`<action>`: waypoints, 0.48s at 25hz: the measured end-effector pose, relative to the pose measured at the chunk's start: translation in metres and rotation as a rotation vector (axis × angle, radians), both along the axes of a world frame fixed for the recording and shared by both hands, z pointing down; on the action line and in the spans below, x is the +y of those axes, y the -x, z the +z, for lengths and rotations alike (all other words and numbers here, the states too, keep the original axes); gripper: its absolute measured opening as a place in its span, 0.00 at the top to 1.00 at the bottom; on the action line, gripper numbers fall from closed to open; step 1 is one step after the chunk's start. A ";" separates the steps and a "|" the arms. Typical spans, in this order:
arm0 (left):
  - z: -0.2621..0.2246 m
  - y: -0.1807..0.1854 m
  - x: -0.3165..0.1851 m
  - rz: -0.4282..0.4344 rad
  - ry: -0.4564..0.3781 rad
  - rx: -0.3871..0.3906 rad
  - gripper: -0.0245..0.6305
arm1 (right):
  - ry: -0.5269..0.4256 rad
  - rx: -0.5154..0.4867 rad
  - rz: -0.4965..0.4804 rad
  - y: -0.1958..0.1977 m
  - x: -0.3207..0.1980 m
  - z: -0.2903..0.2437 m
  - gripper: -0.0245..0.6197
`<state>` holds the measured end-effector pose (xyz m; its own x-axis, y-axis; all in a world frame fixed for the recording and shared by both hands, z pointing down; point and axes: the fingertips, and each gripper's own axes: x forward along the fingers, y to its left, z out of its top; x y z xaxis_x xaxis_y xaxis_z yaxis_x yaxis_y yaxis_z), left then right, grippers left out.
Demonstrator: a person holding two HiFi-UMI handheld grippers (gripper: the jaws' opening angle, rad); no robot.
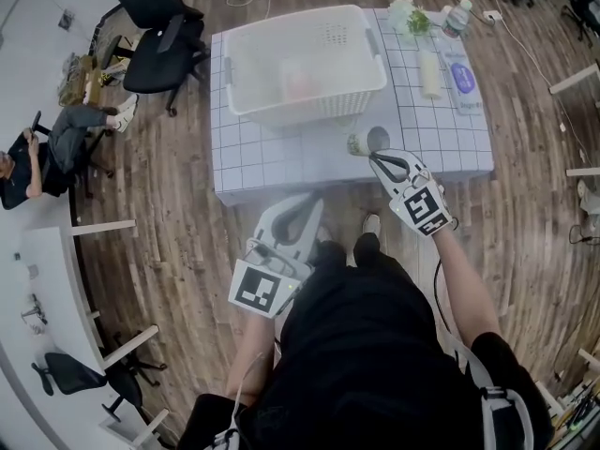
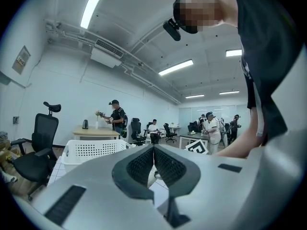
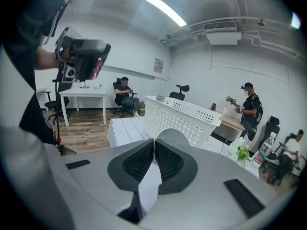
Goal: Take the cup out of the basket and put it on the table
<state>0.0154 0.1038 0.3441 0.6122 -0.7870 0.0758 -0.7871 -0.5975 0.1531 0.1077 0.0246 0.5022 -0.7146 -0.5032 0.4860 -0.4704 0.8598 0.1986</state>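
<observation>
Fingers [image 3: 140, 163] of the right gripper [image 1: 380, 159] were pinched shut on the pale, green-printed cup [image 1: 366, 142], held over the white gridded table [image 1: 272, 157] at frame centre, below the white perforated plastic basket [image 1: 309, 109]; the left gripper [image 2: 153, 151], shut and empty, was kept farther off.

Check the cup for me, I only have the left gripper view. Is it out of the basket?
Observer: Yes. The small round pale-green cup is outside the white perforated plastic basket, by its near right corner, over the white gridded table.
Operator: Held?
Observer: The right tool is shut on its rim.
Operator: Anything else in the basket?
Observer: A faint pinkish item; too blurred to name.
</observation>
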 end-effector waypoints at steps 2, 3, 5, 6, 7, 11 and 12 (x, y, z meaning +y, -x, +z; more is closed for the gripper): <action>0.003 0.001 0.002 -0.003 0.009 -0.004 0.95 | -0.014 0.085 -0.014 -0.001 -0.008 0.020 0.92; 0.004 0.002 0.003 -0.005 0.014 -0.005 0.95 | -0.021 0.127 -0.023 -0.001 -0.011 0.030 0.92; 0.006 0.002 0.004 -0.007 0.021 -0.007 0.95 | -0.027 0.211 -0.044 -0.002 -0.017 0.049 0.92; 0.006 0.002 0.004 -0.007 0.023 -0.008 0.95 | -0.023 0.251 -0.056 -0.002 -0.019 0.058 0.92; 0.006 0.003 0.004 -0.006 0.026 -0.009 0.95 | -0.016 0.288 -0.070 -0.002 -0.020 0.068 0.92; 0.007 0.002 0.003 -0.002 0.032 -0.011 0.95 | 0.003 0.434 -0.144 0.001 -0.019 0.097 0.92; 0.007 0.002 0.003 0.001 0.032 -0.010 0.95 | 0.001 0.467 -0.160 0.001 -0.019 0.101 0.92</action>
